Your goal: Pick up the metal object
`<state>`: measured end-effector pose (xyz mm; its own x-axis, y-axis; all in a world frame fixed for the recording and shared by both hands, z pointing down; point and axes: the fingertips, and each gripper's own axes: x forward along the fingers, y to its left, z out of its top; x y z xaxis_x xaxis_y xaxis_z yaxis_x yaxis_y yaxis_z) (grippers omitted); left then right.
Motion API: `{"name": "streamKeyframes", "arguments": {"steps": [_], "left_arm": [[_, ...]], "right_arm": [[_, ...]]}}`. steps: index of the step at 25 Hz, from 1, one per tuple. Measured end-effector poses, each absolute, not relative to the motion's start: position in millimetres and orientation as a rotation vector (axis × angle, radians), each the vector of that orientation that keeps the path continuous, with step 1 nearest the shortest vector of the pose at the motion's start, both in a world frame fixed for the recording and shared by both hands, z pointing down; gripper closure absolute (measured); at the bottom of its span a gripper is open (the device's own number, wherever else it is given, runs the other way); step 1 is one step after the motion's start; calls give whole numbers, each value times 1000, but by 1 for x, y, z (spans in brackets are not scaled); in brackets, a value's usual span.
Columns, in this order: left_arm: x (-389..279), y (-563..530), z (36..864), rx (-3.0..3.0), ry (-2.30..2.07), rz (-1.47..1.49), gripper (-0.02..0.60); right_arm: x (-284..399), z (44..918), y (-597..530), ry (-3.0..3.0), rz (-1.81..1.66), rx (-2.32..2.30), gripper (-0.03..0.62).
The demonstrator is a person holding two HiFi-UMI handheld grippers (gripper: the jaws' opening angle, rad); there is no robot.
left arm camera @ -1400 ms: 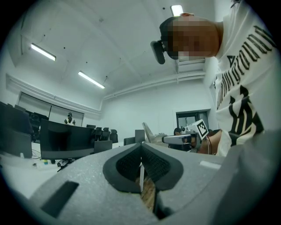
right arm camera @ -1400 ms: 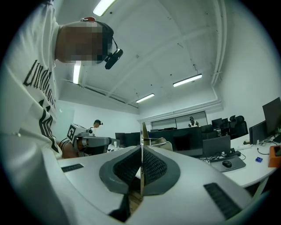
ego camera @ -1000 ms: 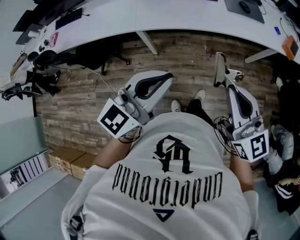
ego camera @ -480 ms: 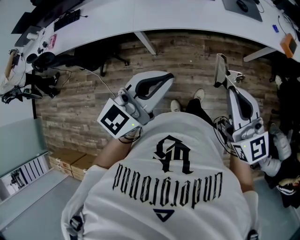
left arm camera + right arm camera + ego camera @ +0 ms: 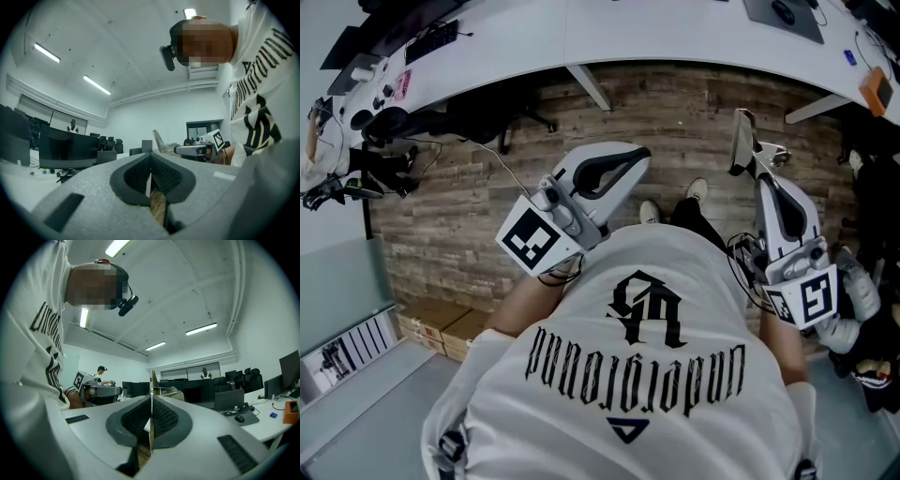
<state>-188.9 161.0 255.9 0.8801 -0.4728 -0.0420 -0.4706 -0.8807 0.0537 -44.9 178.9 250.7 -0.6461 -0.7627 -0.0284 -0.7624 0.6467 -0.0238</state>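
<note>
- The head camera is looking steeply down past the person's shirt at the floor, with the counter arcing across 12 o'clock.
- The left claw camera is riding just behind its jaws, tilting upward and catching the right claw near 4 o'clock.
- The right claw camera is tilting likewise, catching the left claw near 8 o'clock.
- All three views are sharing the shirt and the metal object.

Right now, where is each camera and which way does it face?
Head view: on the person's head, facing down at shirt, left hand-held gripper, right hand-held gripper, floor.
Left gripper view: on that hand-held gripper, along its shut jaws, up at the ceiling; shirt at right.
Right gripper view: on that hand-held gripper, along jaws shut on the metal object; shirt at left.
Shared: each gripper view shows the other hand-held gripper.
</note>
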Motion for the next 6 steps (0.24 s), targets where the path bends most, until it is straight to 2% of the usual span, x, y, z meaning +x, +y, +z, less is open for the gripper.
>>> {"name": "streamKeyframes", "arguments": {"steps": [6], "left_arm": [[-189, 152, 255, 3016, -756, -122, 568]], "right_arm": [[-45, 252, 172, 2814, -18, -1307, 579]]}}
